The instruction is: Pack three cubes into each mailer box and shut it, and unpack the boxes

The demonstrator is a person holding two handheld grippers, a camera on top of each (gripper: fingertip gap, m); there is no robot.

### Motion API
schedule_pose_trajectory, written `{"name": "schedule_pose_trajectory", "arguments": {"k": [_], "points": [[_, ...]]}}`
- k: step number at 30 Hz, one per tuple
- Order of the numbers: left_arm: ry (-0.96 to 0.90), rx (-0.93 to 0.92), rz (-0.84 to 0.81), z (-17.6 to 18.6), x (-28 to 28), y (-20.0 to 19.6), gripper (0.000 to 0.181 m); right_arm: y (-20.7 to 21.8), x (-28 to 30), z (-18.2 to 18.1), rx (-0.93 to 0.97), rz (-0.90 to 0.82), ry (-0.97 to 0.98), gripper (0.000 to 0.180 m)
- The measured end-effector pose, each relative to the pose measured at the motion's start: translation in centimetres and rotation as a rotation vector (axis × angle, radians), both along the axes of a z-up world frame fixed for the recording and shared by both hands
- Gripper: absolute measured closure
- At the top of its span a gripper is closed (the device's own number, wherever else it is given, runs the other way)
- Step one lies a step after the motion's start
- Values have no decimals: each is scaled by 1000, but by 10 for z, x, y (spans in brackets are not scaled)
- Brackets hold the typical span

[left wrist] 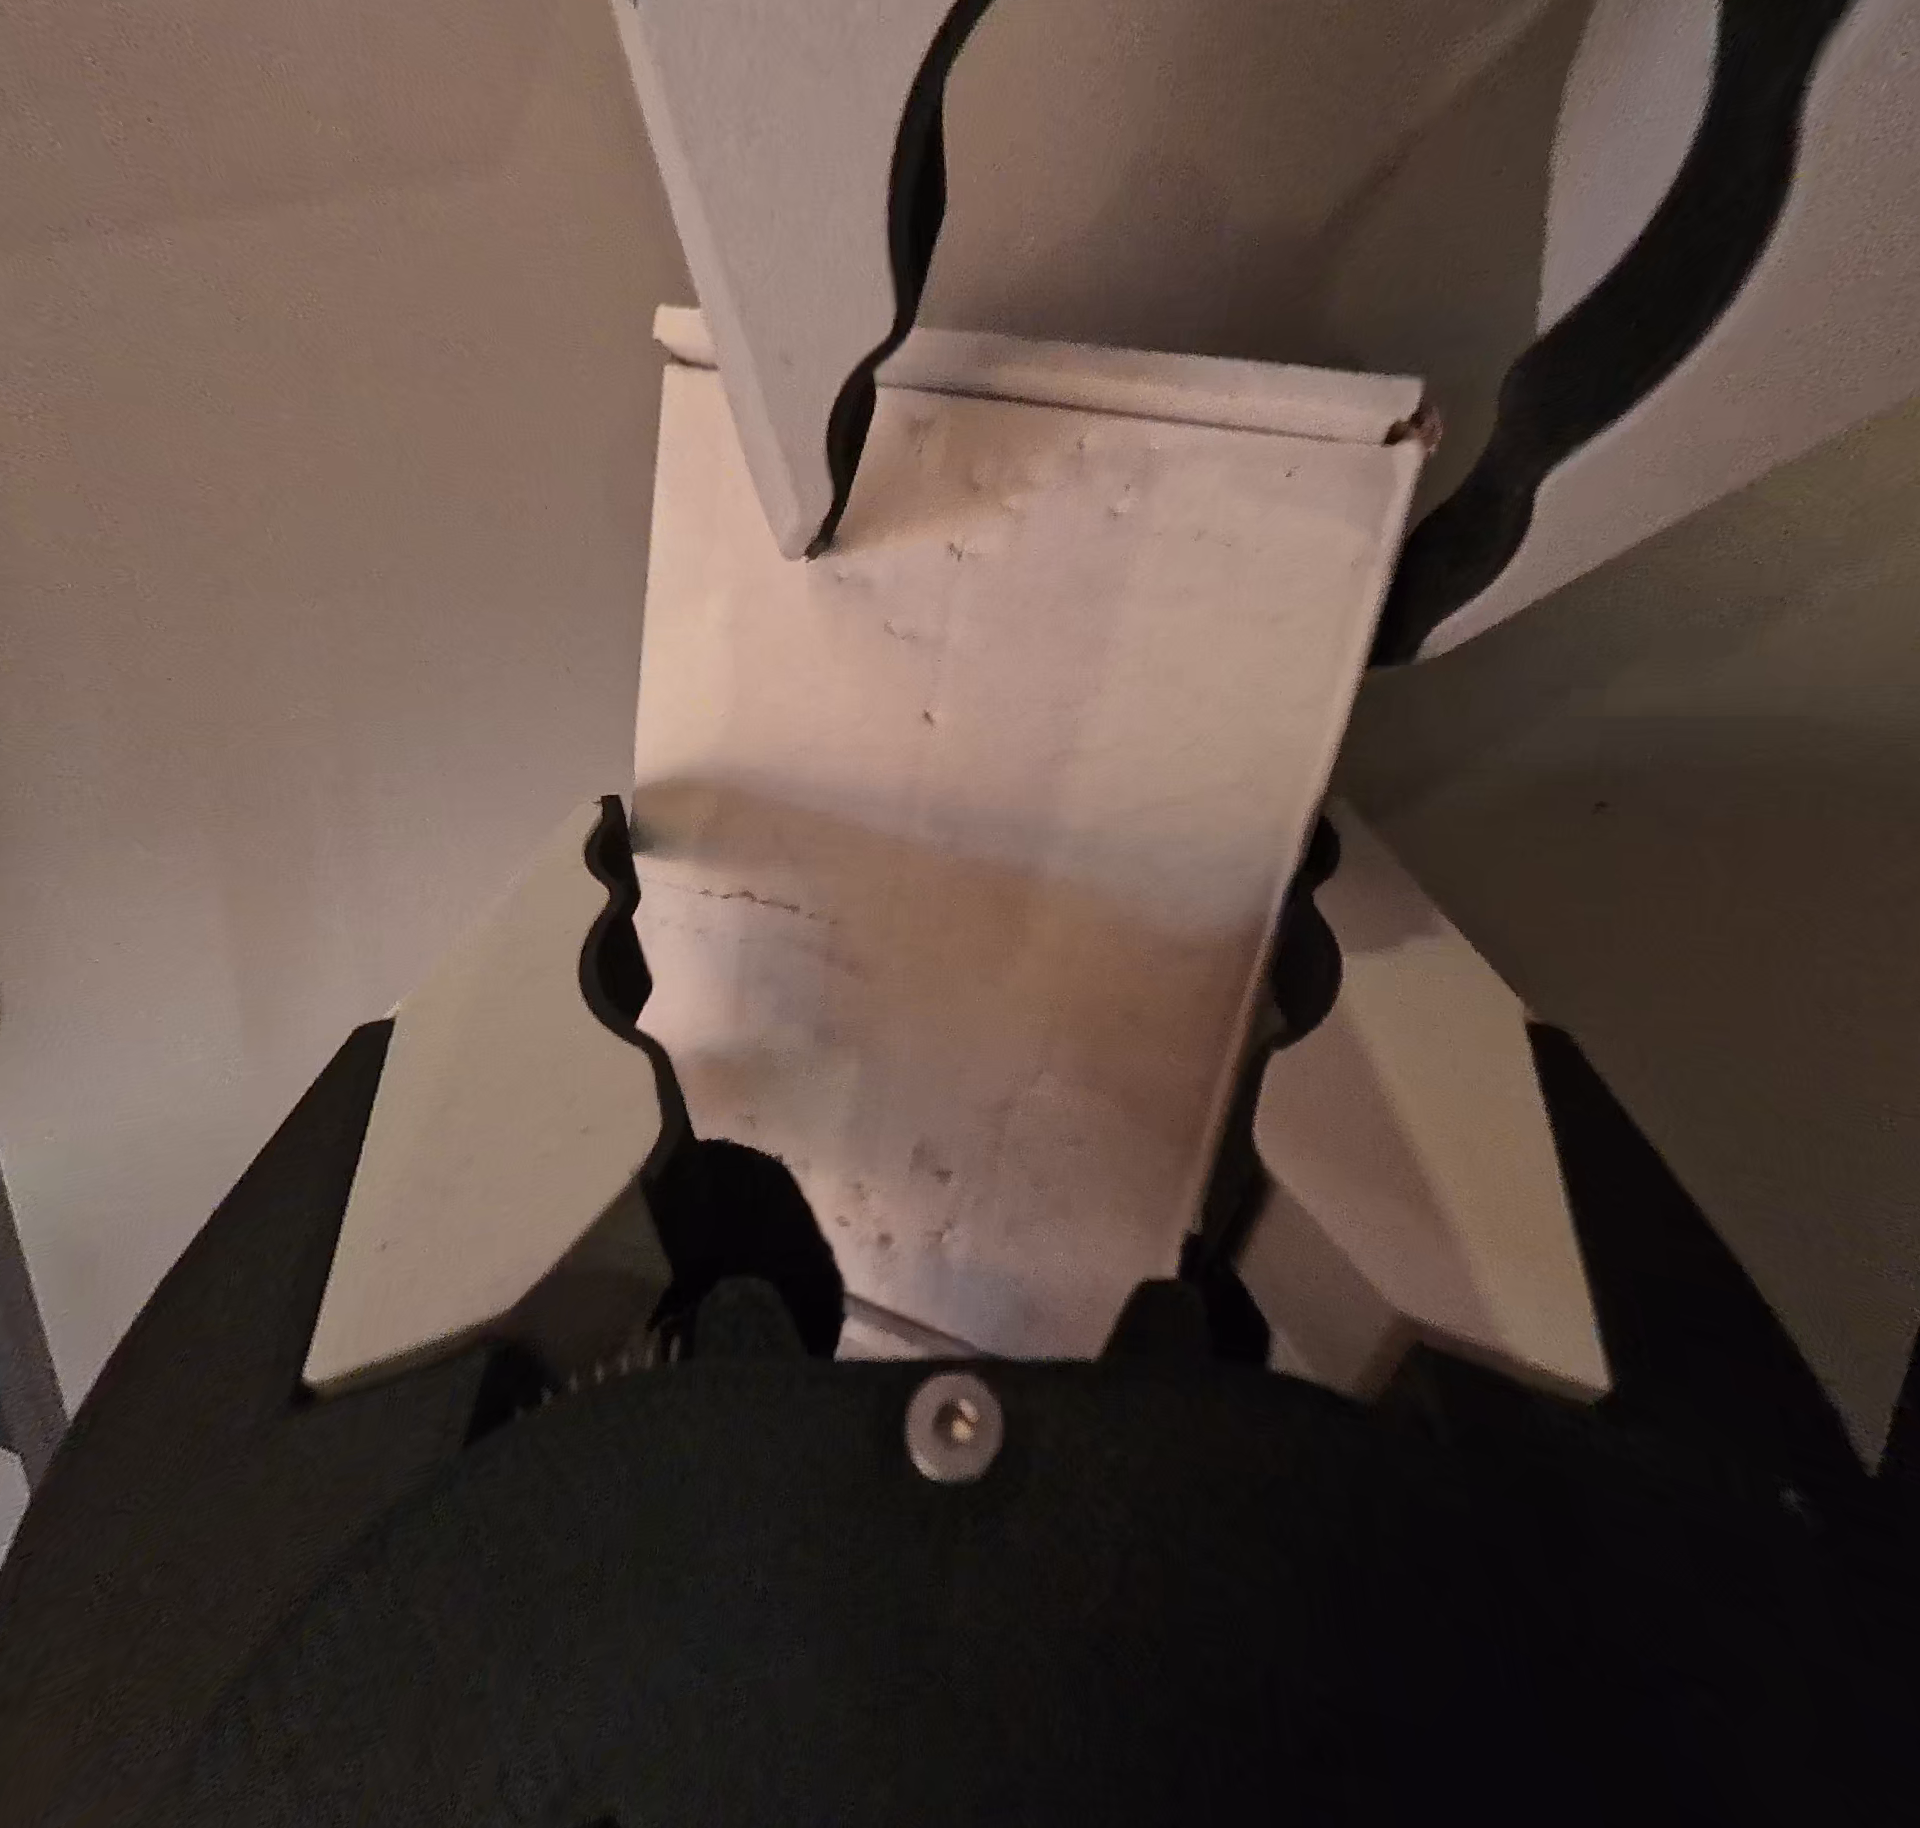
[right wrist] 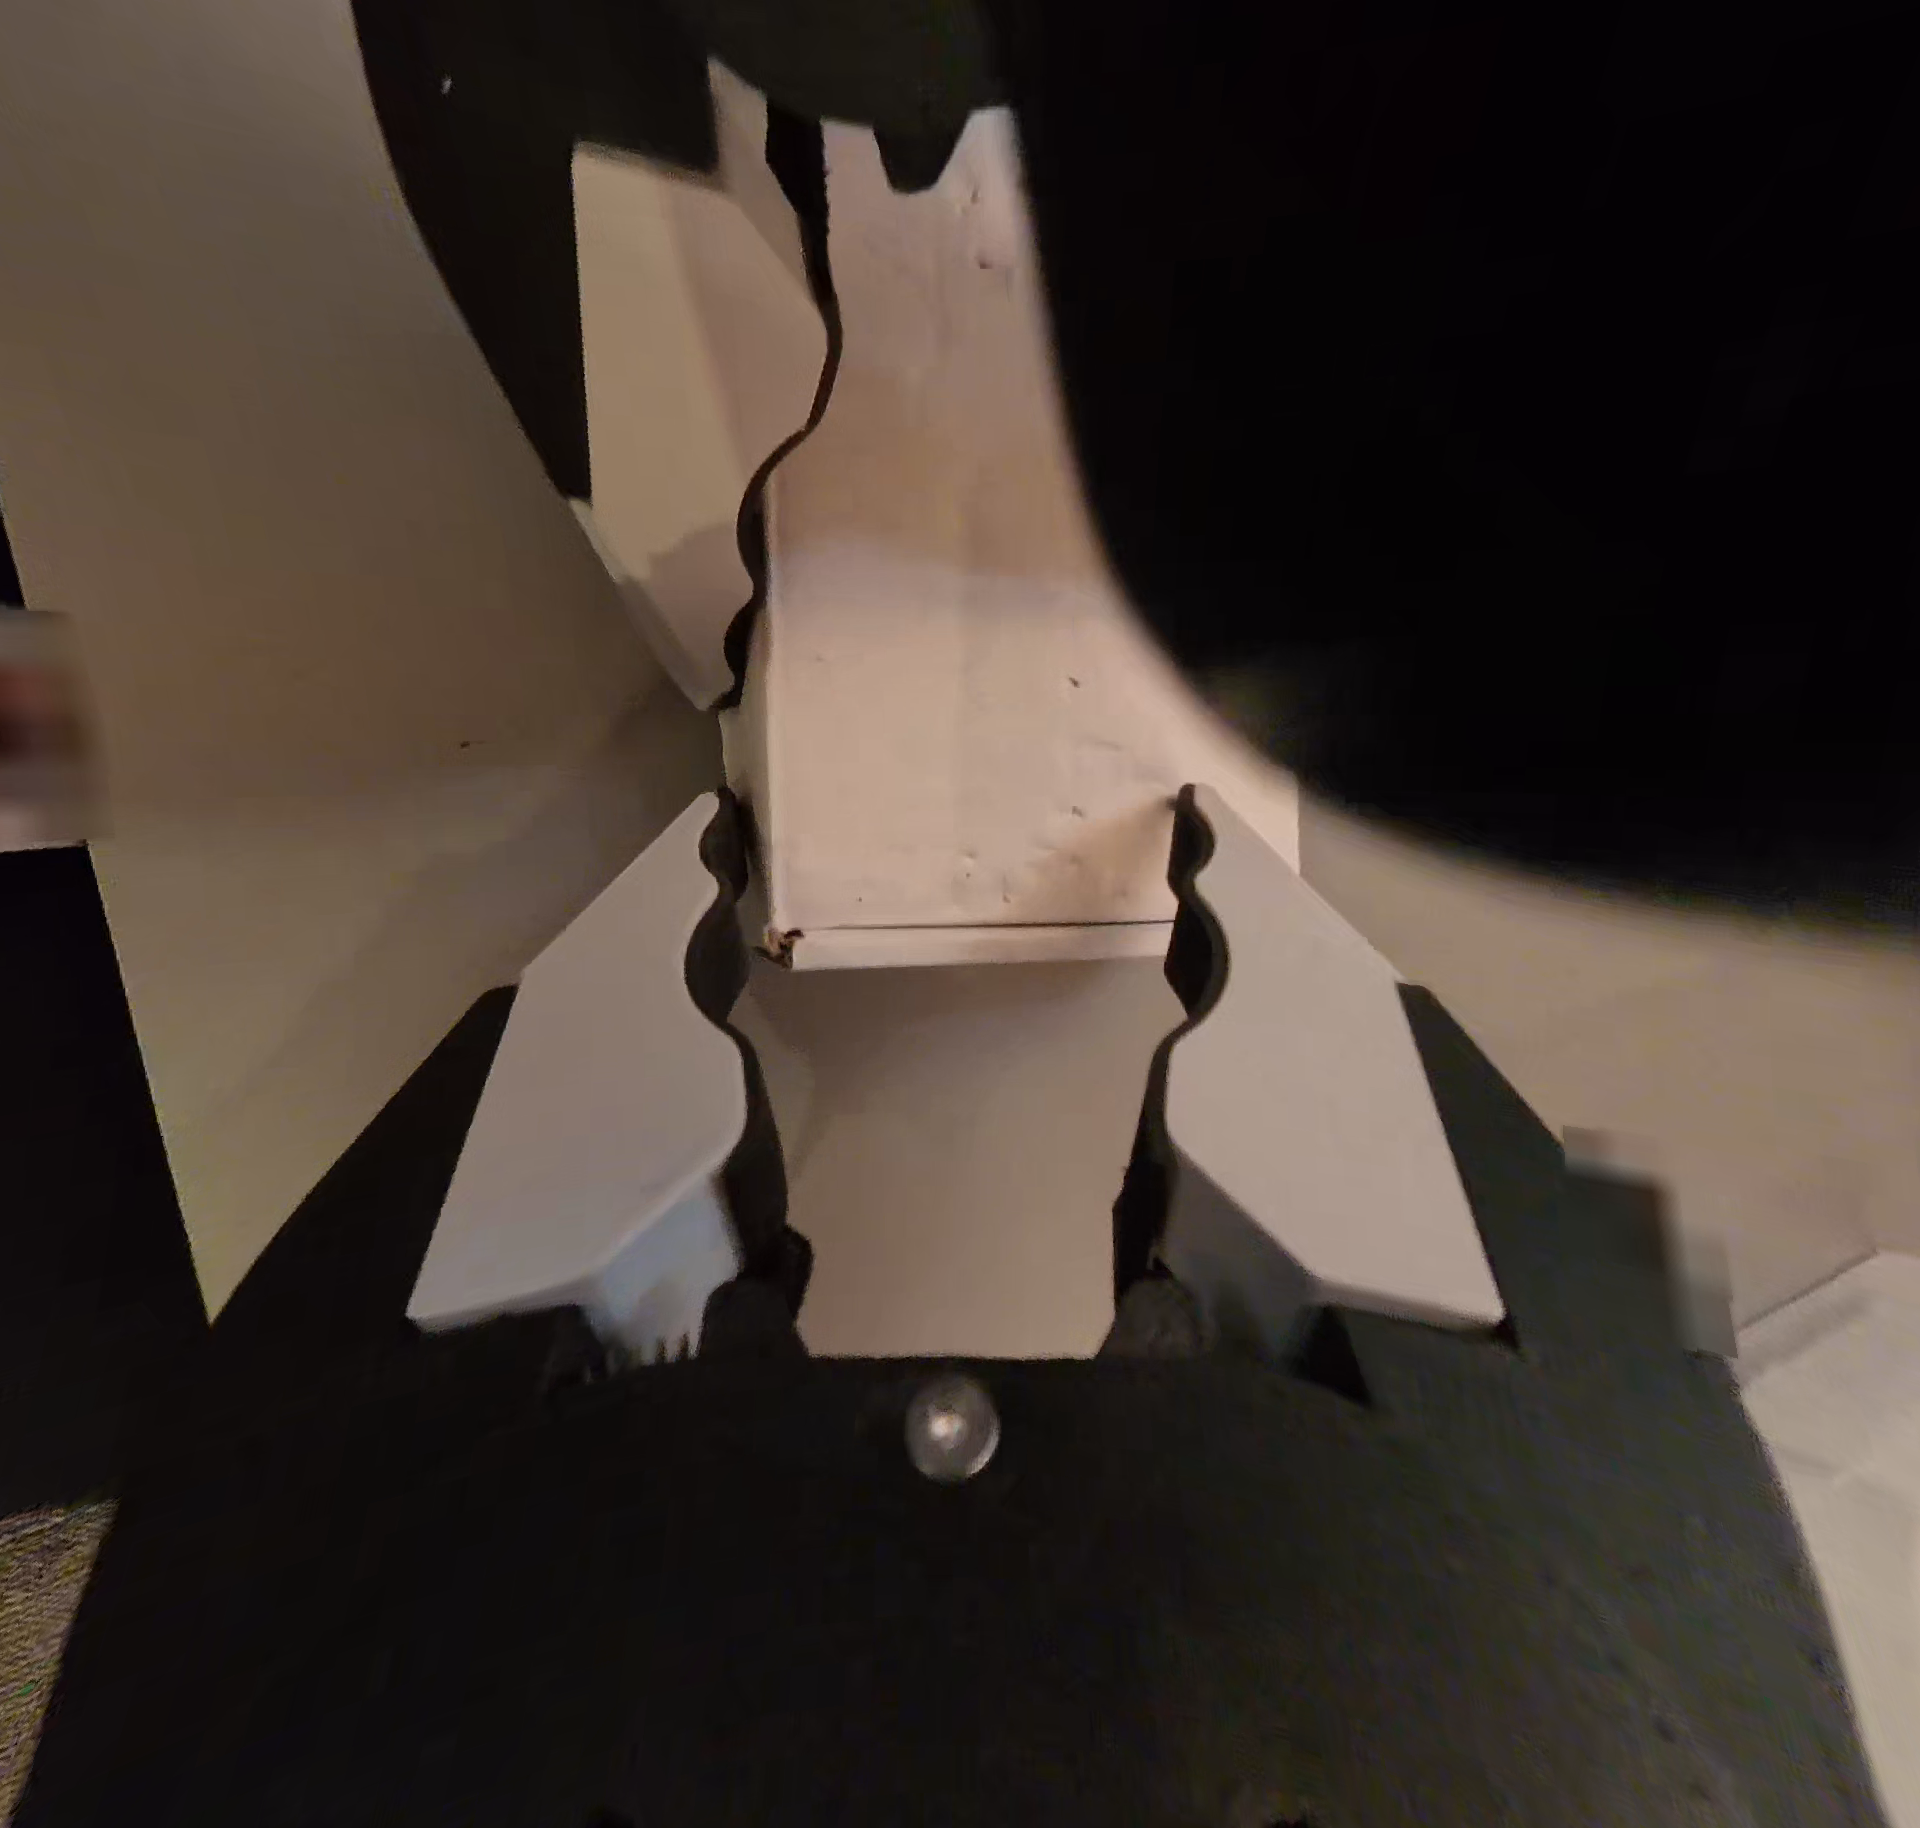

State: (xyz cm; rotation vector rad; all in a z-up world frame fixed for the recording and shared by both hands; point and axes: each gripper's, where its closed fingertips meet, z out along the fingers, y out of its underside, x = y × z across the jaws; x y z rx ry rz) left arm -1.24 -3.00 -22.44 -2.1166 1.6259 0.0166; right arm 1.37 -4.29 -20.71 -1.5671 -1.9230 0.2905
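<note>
A closed white mailer box [left wrist: 997,791] lies on the pale table [left wrist: 291,531], its scuffed lid facing up. The left gripper [left wrist: 961,895] grasps the box across its width, one wavy black pad pressed to each long side. The right gripper [right wrist: 951,874] meets the box from the opposite end: its left finger [right wrist: 613,1082] lies against the box's side, its right finger [right wrist: 1299,1051] rests over the lid near the end edge, jaws spread and not clenched on the box. In the left wrist view the right gripper [left wrist: 1112,573] shows beyond the left gripper, at the box's far end.
</note>
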Motion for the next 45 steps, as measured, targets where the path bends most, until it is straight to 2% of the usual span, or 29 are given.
{"name": "schedule_pose_trajectory", "arguments": {"k": [6,10,13,15,16,21,26,27,29,33,35,38,40,43,45], "points": [[-13,-25,-63,14,-33,-19,72,-1,7,-3,20,57,2,99],[-41,16,-69,12,-58,-28,68,-1,11,-3,32,101,-5,99],[-101,110,-120,3,-51,-32,61,-1,9,-3,49,124,11,98],[-75,211,-115,2,-54,-22,73,-1,9,-4,73,130,12,97],[-92,216,-106,2,-52,-21,73,0,9,-4,96,125,7,97],[-115,164,-84,6,-50,-18,75,-7,10,-5,244,145,-19,96],[-156,-8,-64,14,-51,-14,76,-8,10,0,456,166,-35,101],[-165,-43,-65,16,-51,-13,75,-5,8,2,519,161,-28,102],[-190,-100,-57,19,-50,-10,75,4,6,10,623,129,0,118],[-227,-94,-75,21,-44,-8,76,9,10,12,627,119,-1,120],[-255,-46,-105,24,-43,-10,80,10,12,13,597,114,7,120],[-253,69,-145,25,-46,-18,72,12,14,19,494,99,41,121],[-268,217,-167,31,-45,-18,73,13,16,23,428,104,57,120],[-206,400,-204,27,-45,-13,82,14,17,28,338,120,88,121],[-199,541,-219,31,-40,-1,96,15,16,31,281,137,109,121]]}}
